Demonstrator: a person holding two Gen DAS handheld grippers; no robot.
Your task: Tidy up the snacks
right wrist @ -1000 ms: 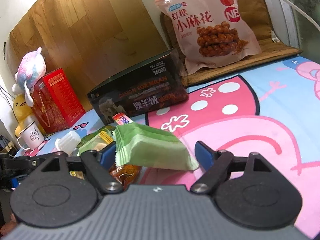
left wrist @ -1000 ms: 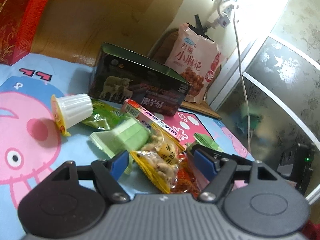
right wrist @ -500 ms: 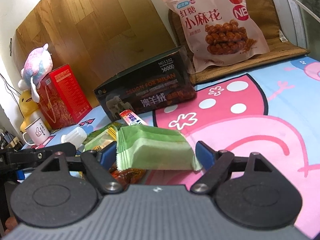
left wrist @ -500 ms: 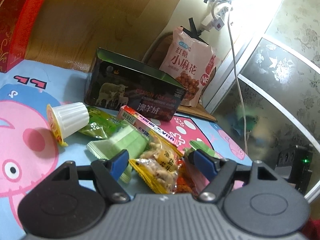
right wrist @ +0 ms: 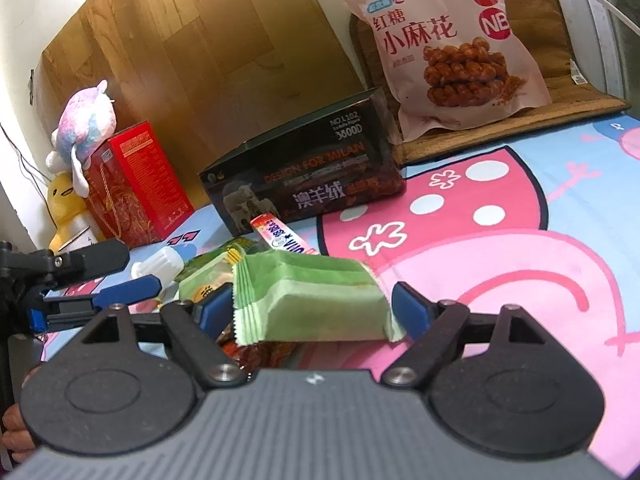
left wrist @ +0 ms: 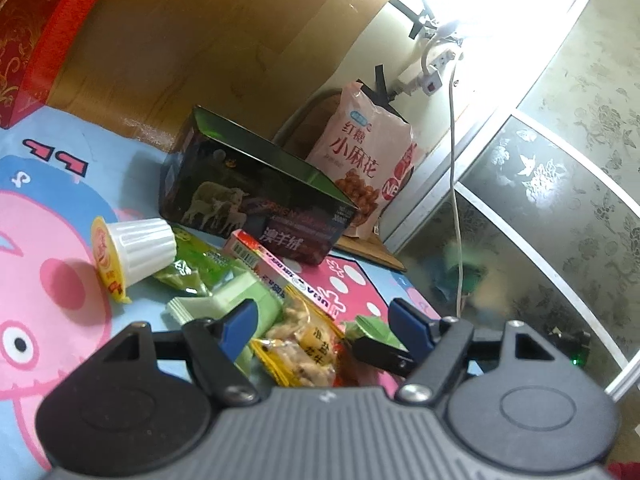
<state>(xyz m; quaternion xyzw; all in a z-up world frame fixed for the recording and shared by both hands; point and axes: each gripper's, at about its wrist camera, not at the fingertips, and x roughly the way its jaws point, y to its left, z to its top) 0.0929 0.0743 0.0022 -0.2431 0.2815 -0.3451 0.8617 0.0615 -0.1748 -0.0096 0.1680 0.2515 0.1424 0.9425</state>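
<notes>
A pile of small snacks lies on a cartoon-pig mat (left wrist: 48,280): a white jelly cup (left wrist: 134,250) on its side, green packets (left wrist: 192,266), a pink candy stick box (left wrist: 276,268) and a yellow peanut packet (left wrist: 304,348). My left gripper (left wrist: 326,326) is open, its fingers either side of the peanut packet. My right gripper (right wrist: 312,306) has its fingers against both ends of a pale green wrapped cake (right wrist: 308,302), held above the pile. The left gripper's fingers (right wrist: 120,290) show at the left of the right wrist view.
A dark open box (left wrist: 256,200) (right wrist: 304,184) stands behind the pile. A pink bag of twisted dough snacks (right wrist: 452,44) leans on a brown cushion. A red box (right wrist: 136,188) and plush toys (right wrist: 80,128) stand at far left. A white cable (left wrist: 454,184) hangs at right.
Both grippers have shifted slightly. The right gripper still holds the green cake. The left gripper has neared the pile and now shows in the right wrist view.
</notes>
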